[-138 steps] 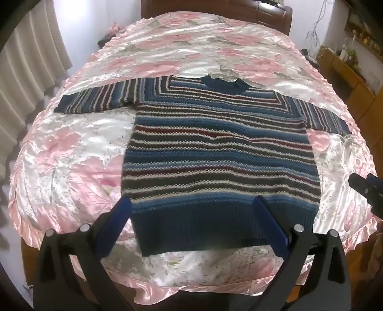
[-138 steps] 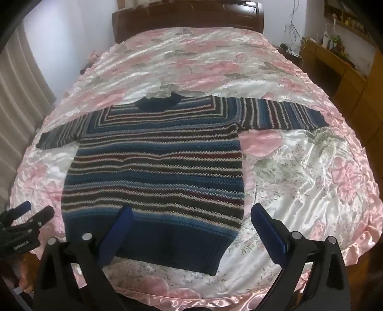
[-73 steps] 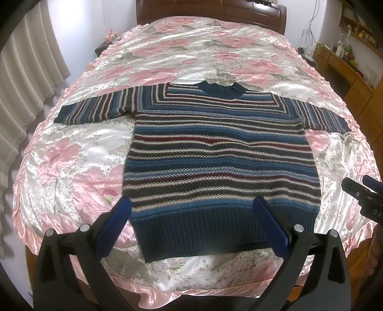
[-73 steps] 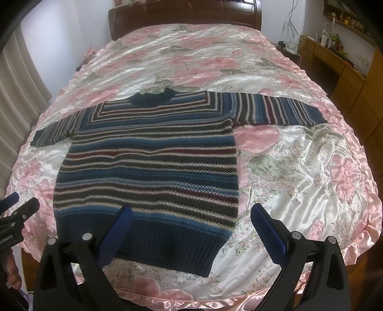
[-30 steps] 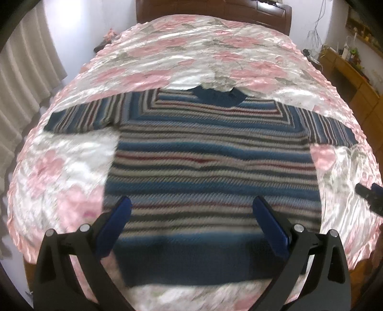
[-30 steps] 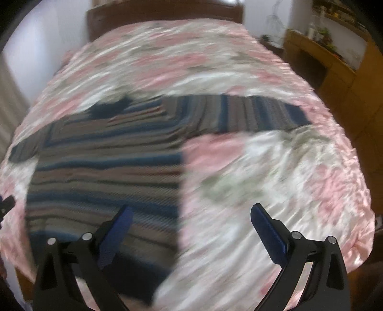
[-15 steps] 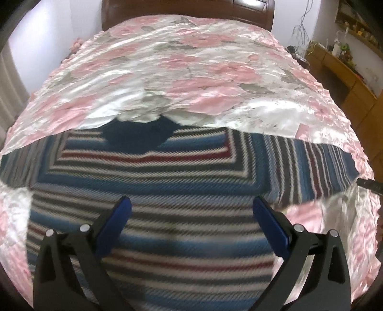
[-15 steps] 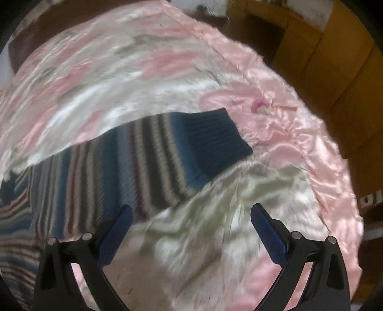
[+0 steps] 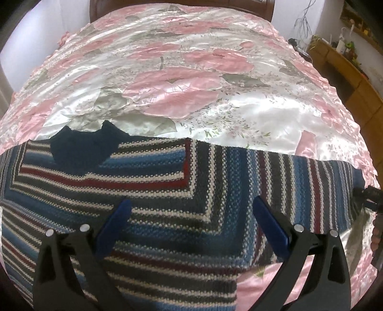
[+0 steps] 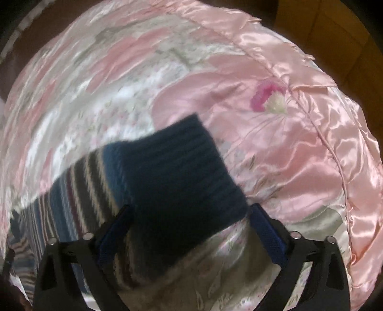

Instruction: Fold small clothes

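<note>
Hovering with its blue pads spread wide, the right hand-held gripper (image 10: 190, 216) has the navy ribbed cuff (image 10: 182, 172) of the striped sweater's sleeve lying between its fingers, which grip nothing; motion blur hides whether either pad touches the knit. The left hand-held gripper (image 9: 191, 213) is likewise spread apart, empty, above the striped sweater (image 9: 148, 203) near the seam where shoulder meets sleeve. The sweater lies flat, front up, on a bed covered by a pink floral satin bedspread (image 9: 196, 79), its navy collar (image 9: 83, 148) pointing toward the dark wooden headboard (image 9: 251, 6). Wooden furniture (image 9: 347, 69) stands beside the bed.
</note>
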Demonstrator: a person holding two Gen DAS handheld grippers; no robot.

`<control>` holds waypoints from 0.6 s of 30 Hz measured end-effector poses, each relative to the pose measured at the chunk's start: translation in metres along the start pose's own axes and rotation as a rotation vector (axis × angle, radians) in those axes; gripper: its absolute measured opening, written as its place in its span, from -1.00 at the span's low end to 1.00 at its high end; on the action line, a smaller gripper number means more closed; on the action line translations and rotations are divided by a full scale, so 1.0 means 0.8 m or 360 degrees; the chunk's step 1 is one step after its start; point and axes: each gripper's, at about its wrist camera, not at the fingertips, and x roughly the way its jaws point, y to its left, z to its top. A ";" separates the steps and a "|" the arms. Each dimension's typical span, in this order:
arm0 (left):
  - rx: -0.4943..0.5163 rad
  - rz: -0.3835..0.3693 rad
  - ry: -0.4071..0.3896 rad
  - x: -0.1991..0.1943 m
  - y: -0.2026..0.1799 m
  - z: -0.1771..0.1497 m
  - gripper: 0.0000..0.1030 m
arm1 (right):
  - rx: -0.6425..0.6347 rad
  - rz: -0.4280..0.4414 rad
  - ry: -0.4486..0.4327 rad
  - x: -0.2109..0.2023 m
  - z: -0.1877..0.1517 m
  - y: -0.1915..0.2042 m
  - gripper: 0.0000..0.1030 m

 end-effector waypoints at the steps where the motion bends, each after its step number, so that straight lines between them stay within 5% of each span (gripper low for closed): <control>1: 0.0003 0.0008 0.0004 0.001 0.003 0.001 0.95 | 0.0000 -0.0005 -0.0025 -0.003 0.001 0.000 0.58; 3: 0.0009 0.0025 0.0010 0.003 0.009 0.005 0.95 | -0.0029 -0.0044 -0.0068 -0.014 0.002 0.002 -0.08; 6: 0.0001 0.0047 -0.0006 -0.004 0.028 0.007 0.95 | -0.0064 0.0011 -0.0120 -0.038 0.000 0.007 -0.67; 13: -0.0030 0.0109 -0.0020 -0.030 0.096 0.003 0.95 | -0.0269 0.0102 -0.0316 -0.109 -0.037 0.078 -0.74; 18: -0.0096 0.0157 -0.0013 -0.045 0.153 -0.002 0.95 | -0.0522 0.0264 -0.0323 -0.127 -0.080 0.198 -0.78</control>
